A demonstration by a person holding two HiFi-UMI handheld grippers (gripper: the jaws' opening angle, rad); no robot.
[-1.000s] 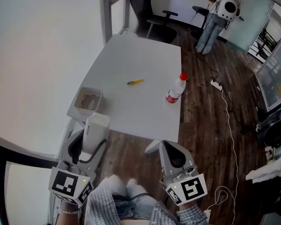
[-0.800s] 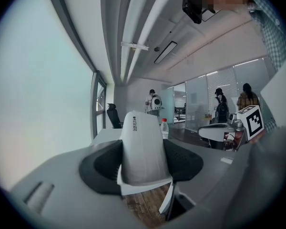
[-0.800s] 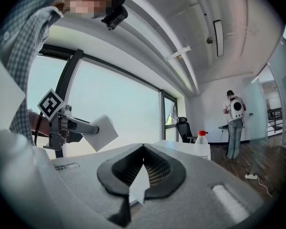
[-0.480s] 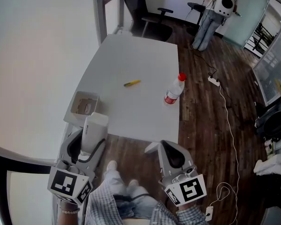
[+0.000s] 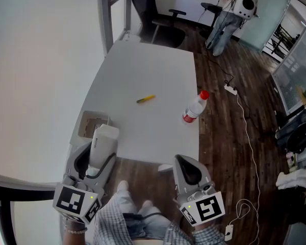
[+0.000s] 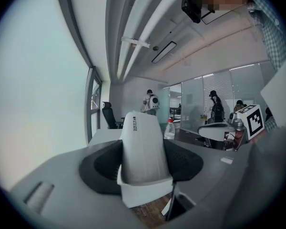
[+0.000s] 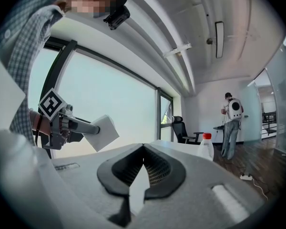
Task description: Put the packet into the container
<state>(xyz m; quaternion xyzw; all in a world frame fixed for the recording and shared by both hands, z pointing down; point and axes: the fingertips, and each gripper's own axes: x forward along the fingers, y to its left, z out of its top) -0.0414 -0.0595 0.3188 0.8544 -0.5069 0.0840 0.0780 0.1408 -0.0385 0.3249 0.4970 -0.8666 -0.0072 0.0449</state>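
My left gripper (image 5: pixel 98 158) is shut on a white packet (image 5: pixel 103 142), which stands up out of its jaws over the table's near left corner. In the left gripper view the packet (image 6: pixel 142 147) fills the gap between the dark pads (image 6: pixel 105 163). An open, shallow container (image 5: pixel 93 124) with brownish contents sits on the white table (image 5: pixel 153 70), just beyond the packet's tip. My right gripper (image 5: pixel 181 162) hangs off the table's near edge; its jaws meet at the tips (image 7: pixel 143 149) with nothing held.
A clear bottle with a red cap (image 5: pixel 194 108) stands near the table's right edge, and a small yellow item (image 5: pixel 146 99) lies mid-table. An office chair (image 5: pixel 154 11) and a standing person (image 5: pixel 229 14) are beyond the far end. A power strip and cable (image 5: pixel 230 90) lie on the wood floor.
The head view has shifted, so the table and container sit closer to the packet's tip. Both grippers keep their places in the frame, the left still holding the packet.
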